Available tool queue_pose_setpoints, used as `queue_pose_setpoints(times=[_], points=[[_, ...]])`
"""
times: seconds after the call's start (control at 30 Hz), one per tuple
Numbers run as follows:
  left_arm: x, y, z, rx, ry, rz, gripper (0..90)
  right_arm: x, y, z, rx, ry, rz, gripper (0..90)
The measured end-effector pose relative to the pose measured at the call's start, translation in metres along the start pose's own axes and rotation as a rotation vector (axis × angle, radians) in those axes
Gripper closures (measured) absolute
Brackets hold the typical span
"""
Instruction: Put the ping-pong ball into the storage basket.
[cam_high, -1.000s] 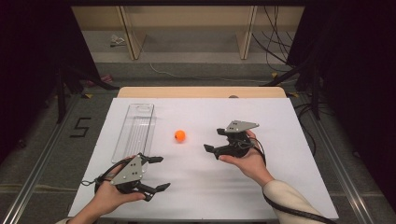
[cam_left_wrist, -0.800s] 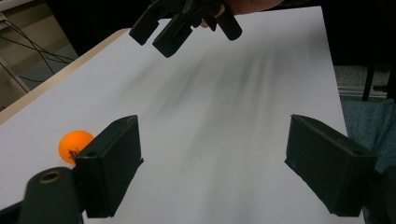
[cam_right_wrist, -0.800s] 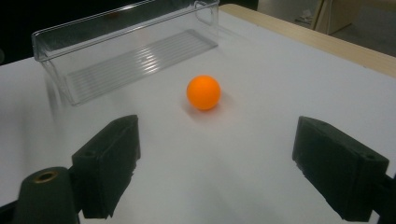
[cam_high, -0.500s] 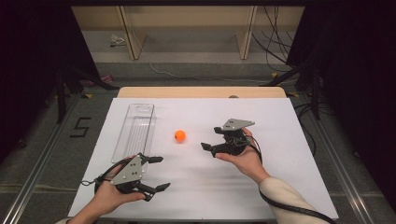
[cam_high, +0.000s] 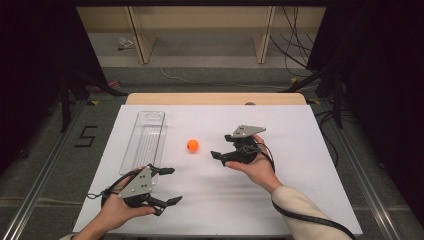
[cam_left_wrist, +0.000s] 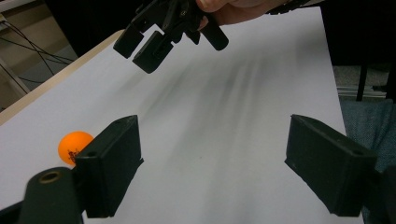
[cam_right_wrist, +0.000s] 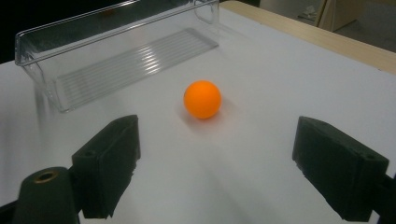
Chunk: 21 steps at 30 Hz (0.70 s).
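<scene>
The white table (cam_high: 300, 150) is evenly and brightly lit from above, while the surroundings sink into darkness. Soft streaked shadows lie on it. The near jaws in both gripper views look blurred.

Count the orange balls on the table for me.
1. The orange ball lies alone on the white table, between the clear plastic tray and the open right gripper, just ahead of its jaws. The tray looks empty in the right gripper view.

bare table (cam_high: 300, 135) around orange ball (cam_high: 192, 145), clear tray (cam_high: 146, 137) leftward
</scene>
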<state>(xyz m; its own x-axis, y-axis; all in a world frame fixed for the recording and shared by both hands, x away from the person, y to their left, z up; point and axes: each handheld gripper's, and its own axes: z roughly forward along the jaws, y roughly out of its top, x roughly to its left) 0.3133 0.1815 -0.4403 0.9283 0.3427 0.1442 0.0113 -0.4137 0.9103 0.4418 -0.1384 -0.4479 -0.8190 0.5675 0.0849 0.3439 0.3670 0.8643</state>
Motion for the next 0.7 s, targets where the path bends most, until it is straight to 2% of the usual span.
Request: queue_pose_setpoints(times=[0.7], points=[[0.0,0.0,0.0,0.0,-0.004,0.001,17.7,-0.006,0.003,0.018,0.012,-0.002,0.013,16.1]])
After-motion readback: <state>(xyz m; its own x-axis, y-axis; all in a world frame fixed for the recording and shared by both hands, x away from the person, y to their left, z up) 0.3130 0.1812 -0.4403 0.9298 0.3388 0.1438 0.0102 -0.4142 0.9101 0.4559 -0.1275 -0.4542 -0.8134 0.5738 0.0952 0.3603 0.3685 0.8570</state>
